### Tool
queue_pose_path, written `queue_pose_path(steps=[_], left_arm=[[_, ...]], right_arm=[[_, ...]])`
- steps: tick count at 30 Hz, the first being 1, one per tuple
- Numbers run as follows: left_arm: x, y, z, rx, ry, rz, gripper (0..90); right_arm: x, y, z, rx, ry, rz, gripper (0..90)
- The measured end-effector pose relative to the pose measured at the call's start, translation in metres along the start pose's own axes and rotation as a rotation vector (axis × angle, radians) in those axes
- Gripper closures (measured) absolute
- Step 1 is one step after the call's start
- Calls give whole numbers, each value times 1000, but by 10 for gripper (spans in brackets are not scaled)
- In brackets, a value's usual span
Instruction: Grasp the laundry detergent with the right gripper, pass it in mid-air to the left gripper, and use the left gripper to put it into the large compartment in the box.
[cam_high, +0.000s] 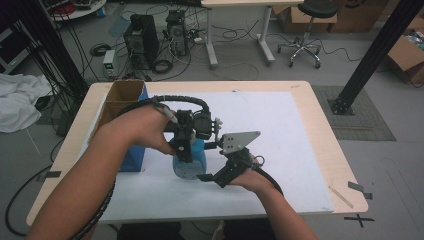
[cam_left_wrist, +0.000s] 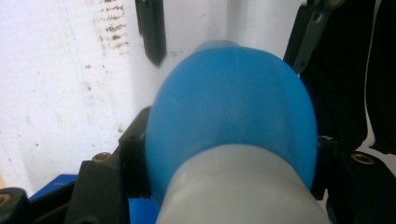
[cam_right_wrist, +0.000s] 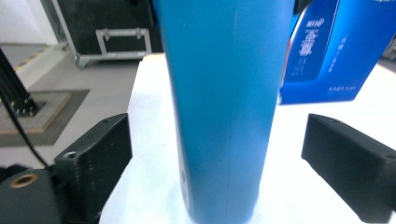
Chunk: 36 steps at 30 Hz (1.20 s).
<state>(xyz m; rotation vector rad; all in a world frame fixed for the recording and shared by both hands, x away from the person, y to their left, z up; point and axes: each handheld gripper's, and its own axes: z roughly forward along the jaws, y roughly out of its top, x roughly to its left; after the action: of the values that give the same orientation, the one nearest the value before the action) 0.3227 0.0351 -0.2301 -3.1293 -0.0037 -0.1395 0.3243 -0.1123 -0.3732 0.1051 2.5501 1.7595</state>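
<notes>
Right gripper view: blue bottle (cam_right_wrist: 229, 102) between parted jaws

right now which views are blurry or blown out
Left gripper view: the blue bottle and its white cap are soft, too close to focus. Right gripper view: the bottle is slightly blurred, the white sheet glares. High view: evenly lit, sharp.

One blue bottle (cam_high: 189, 160), one box (cam_high: 131, 127), two tools.

overhead forward-down view, both gripper views close on blue bottle (cam_high: 189, 159)
</notes>
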Motion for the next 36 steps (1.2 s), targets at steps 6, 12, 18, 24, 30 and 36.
queue_pose_path(steps=[6,12,18,24,30,36], left_arm=[[4,-8,-7,13,-2,-35,381],[11,-18,-14,16,1,-74,382],[19,-28,-23,26,4,-119,381],[26,-41,-37,45,6,-172,381],[35,-53,-59,59,10,-235,381],[45,-67,-80,59,-1,-341,381]], right_arm=[[-4,8,-15,111,-5,12,0],[-7,21,-37,210,-34,7,0],[-12,30,-57,339,-52,0,0],[-17,39,-71,523,1,28,0],[-22,50,-82,672,33,44,0],[-28,62,-94,748,44,56,0]])
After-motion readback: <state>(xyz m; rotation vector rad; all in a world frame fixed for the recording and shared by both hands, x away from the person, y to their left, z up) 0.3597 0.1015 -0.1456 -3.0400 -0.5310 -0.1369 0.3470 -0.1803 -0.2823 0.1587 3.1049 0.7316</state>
